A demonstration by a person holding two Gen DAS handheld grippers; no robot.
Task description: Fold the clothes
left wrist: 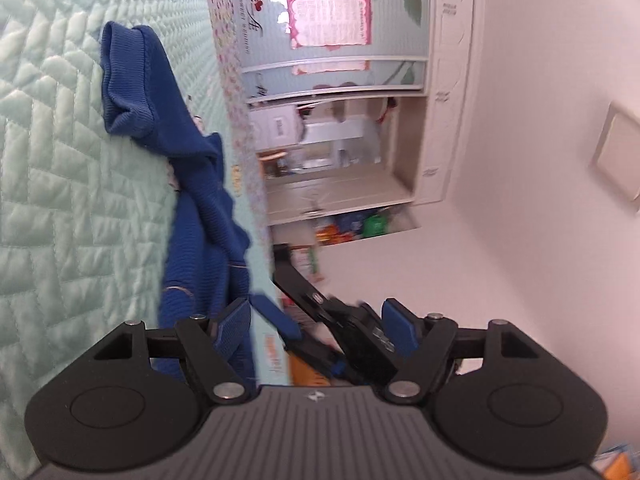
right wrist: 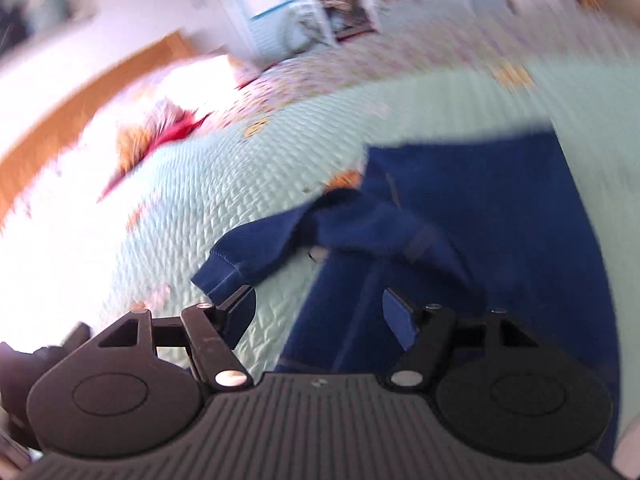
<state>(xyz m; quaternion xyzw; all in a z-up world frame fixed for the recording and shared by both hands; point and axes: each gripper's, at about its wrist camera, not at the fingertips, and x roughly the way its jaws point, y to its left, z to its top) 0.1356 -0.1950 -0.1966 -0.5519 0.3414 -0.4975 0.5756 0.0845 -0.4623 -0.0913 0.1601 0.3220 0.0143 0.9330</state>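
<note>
A dark blue knitted garment (left wrist: pixel 192 184) lies rumpled on a pale green quilted bedspread (left wrist: pixel 60 160); its ribbed cuff (left wrist: pixel 128 84) sits at the far end. My left gripper (left wrist: pixel 316 320) is open and empty, its left finger beside the cloth. Between its fingers I see the other gripper (left wrist: pixel 340 332), black with blue pads. In the blurred right wrist view the garment (right wrist: pixel 480 208) lies spread on the bedspread (right wrist: pixel 200 184), one sleeve (right wrist: pixel 256 256) reaching left. My right gripper (right wrist: pixel 318 312) is open and empty just above the cloth.
The bed's edge with a floral sheet (left wrist: pixel 236 120) runs past the garment. Beyond it stand a wardrobe with shelves (left wrist: pixel 336 92) and a white wall (left wrist: pixel 540 160). In the right wrist view a pillow or red cloth (right wrist: pixel 172 128) lies at the far side.
</note>
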